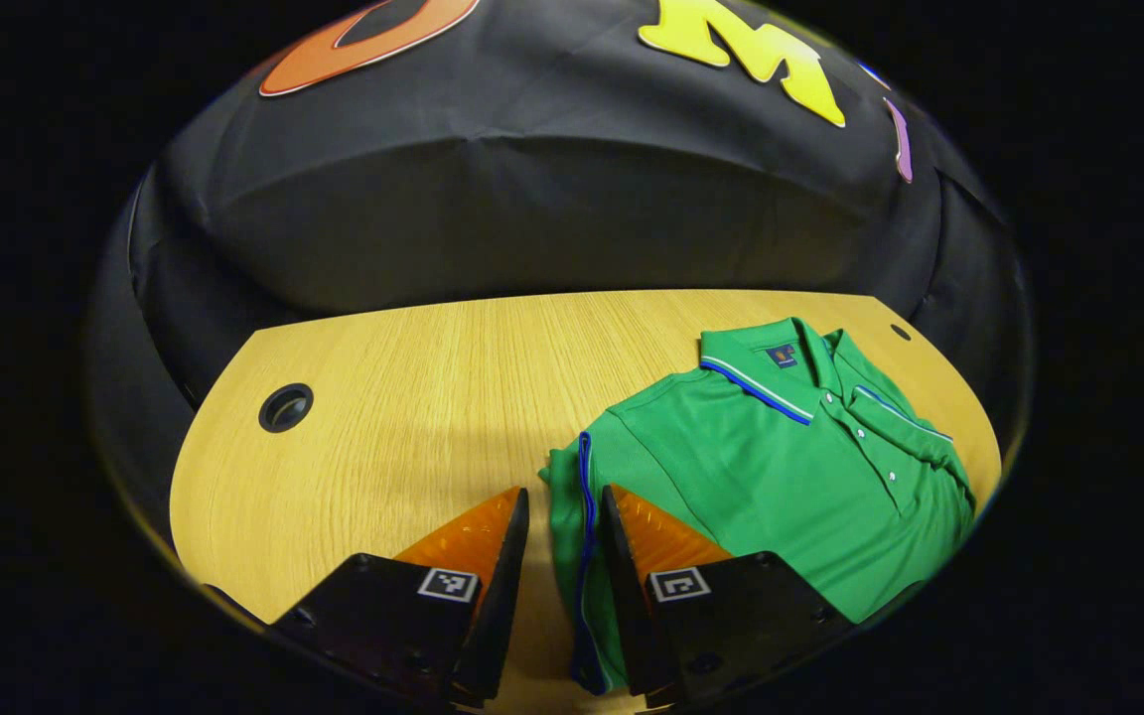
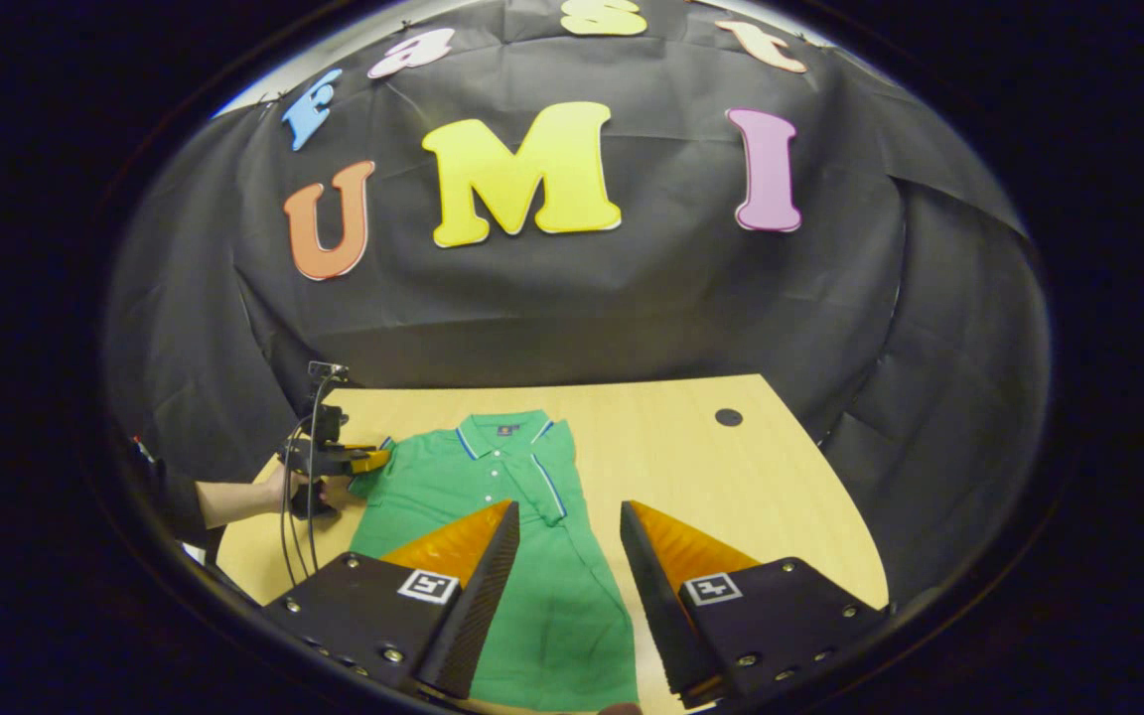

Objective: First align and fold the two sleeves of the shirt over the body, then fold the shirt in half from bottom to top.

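Left gripper view: shirt [image 1: 781, 457] sleeve edge between parted fingers [image 1: 622, 536] | right fingers [image 2: 493, 556] wide above shirt

A recording booth, probably a lab — black cloth wall [image 2: 632, 298] behind a wooden desk [image 1: 413, 397] with cable holes [image 1: 285, 407].

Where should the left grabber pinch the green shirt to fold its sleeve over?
Probably the blue-trimmed cuff of the sleeve, coming from the shirt's outer side. That edge already lies between the open fingers of the left gripper, flat on the table.
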{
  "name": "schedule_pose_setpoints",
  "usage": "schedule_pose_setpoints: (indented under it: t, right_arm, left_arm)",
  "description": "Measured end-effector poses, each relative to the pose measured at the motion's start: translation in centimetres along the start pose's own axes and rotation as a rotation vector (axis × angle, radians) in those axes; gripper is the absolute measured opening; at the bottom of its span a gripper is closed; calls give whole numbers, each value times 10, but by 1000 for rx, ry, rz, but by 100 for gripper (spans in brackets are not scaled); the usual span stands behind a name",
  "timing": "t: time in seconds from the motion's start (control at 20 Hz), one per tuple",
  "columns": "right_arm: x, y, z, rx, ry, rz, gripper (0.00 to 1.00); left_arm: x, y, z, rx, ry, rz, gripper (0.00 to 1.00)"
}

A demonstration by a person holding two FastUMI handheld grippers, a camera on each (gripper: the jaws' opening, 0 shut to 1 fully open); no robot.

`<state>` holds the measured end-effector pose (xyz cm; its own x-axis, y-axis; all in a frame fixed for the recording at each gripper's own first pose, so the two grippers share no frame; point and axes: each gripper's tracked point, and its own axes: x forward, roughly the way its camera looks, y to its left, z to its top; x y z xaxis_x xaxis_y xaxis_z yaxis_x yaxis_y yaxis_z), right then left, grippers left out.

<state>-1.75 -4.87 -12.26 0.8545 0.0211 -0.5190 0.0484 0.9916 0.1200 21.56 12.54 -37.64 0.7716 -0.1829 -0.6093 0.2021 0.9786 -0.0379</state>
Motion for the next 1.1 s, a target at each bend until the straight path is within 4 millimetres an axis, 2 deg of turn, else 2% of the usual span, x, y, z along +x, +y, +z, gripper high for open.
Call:
schedule_pose_setpoints:
  t: [0.1,0.15,0.25,0.45,0.6,0.75,0.9,1.1]
  right_arm:
    - [2,-1,-4,15,10,-4,68]
    - [2,-1,-6,22,11,-5,68]
    - [0,-5,-8,22,4,-16,68]
    - [-2,-9,-12,47,0,-24,68]
    - [-5,-9,-10,84,-10,-18,68]
    - [-16,-11,-7,79,-37,-17,68]
    - [-32,-16,-3,70,-72,-18,68]
    - [-52,-32,-6,97,-100,-41,68]
  left_arm:
    - [2,-3,2,7,-1,-4,19]
    - [3,-6,3,8,-5,-22,18]
    - [0,-8,6,3,-12,-45,9]
    - [-18,-7,27,43,-51,-29,6]
    - [-34,-20,46,62,-80,-47,6]
    - [-49,-42,63,59,-109,-78,6]
    - [-60,-73,74,43,-121,-116,6]
    - [-69,-117,77,2,-119,-151,6]
